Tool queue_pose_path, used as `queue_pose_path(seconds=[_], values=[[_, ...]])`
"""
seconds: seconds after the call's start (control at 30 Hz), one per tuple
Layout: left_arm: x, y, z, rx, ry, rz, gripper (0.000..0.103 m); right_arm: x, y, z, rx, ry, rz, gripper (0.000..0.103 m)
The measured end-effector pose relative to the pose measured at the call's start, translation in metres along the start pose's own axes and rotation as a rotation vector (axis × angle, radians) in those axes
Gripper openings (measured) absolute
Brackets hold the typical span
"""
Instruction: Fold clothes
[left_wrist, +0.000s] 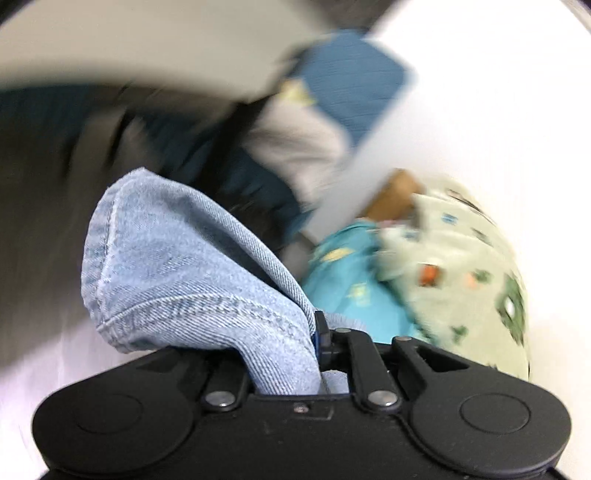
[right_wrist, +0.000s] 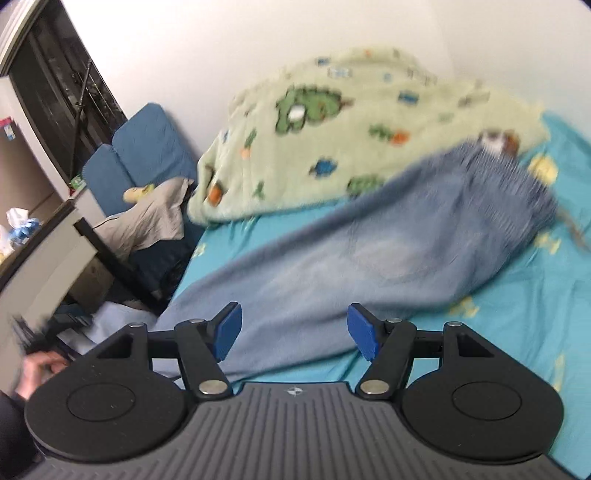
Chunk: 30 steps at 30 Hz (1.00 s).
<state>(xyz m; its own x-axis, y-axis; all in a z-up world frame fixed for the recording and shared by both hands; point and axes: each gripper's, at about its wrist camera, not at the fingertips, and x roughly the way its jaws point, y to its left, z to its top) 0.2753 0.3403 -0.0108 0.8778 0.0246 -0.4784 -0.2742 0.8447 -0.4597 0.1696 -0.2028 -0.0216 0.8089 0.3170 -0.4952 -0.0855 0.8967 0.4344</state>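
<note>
so closest in, the left gripper (left_wrist: 325, 354) has its jaws pinched tight on a hemmed end of the jeans (left_wrist: 192, 266), and the denim bunches up and flops over the left side of the fingers, stitching facing the camera. that view is smeared with blur, so my guess is the end is being swung through the air, which would fit carrying one part of the jeans over another for a fold. the right gripper (right_wrist: 293, 332) is the opposite story: jaws spread wide, blue pads (right_wrist: 364, 330) well apart, nothing between them, hovering just above the near part of the jeans (right_wrist: 351, 251), probably lined up to pin or grab the fabric. from there the denim runs away diagonally across the teal bedsheet (right_wrist: 517, 314), mostly flat, with its far end reaching right beside the pale green fleece blanket (right_wrist: 332, 129) heaped against the wall. can't tell if the jeans are already doubled over or not. further back on the left there's a blue cushion (right_wrist: 147, 147) and some grey cloth (right_wrist: 155, 218) by a dark frame.
</note>
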Motion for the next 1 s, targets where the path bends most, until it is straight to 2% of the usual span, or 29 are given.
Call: queue_pose_path(seconds=[0.27,0.4,0.43,0.6,0.63,0.67,0.8,0.9,1.0], values=[[0.008,-0.168,-0.089,0.344,0.016,-0.069,0.010,-0.016,-0.040,0.009,-0.006,-0.095,-0.050,0.066],[0.012,-0.251,-0.135,0.511,0.026,-0.104,0.010,-0.015,-0.068,0.006,0.005,-0.108,-0.098,0.066],[0.016,-0.260,-0.153,0.546,0.052,-0.104,0.010,-0.015,-0.076,0.005,0.030,-0.103,-0.097,0.066],[0.040,-0.285,-0.251,0.702,0.223,-0.089,0.015,-0.015,-0.111,0.003,0.144,-0.084,-0.090,0.066],[0.041,-0.284,-0.262,0.726,0.232,-0.084,0.016,-0.015,-0.113,0.003,0.148,-0.085,-0.085,0.066],[0.041,-0.281,-0.270,0.746,0.231,-0.078,0.021,-0.016,-0.115,0.004,0.152,-0.087,-0.079,0.066],[0.040,-0.277,-0.270,0.745,0.235,-0.120,0.049,-0.018,-0.124,0.005,0.167,-0.093,-0.058,0.066],[0.026,-0.273,-0.264,0.729,0.239,-0.151,0.059,-0.011,-0.128,0.003,0.178,-0.075,-0.051,0.066],[-0.002,-0.269,-0.254,0.671,0.243,-0.176,0.061,-0.005,-0.127,0.000,0.180,-0.056,-0.036,0.066]])
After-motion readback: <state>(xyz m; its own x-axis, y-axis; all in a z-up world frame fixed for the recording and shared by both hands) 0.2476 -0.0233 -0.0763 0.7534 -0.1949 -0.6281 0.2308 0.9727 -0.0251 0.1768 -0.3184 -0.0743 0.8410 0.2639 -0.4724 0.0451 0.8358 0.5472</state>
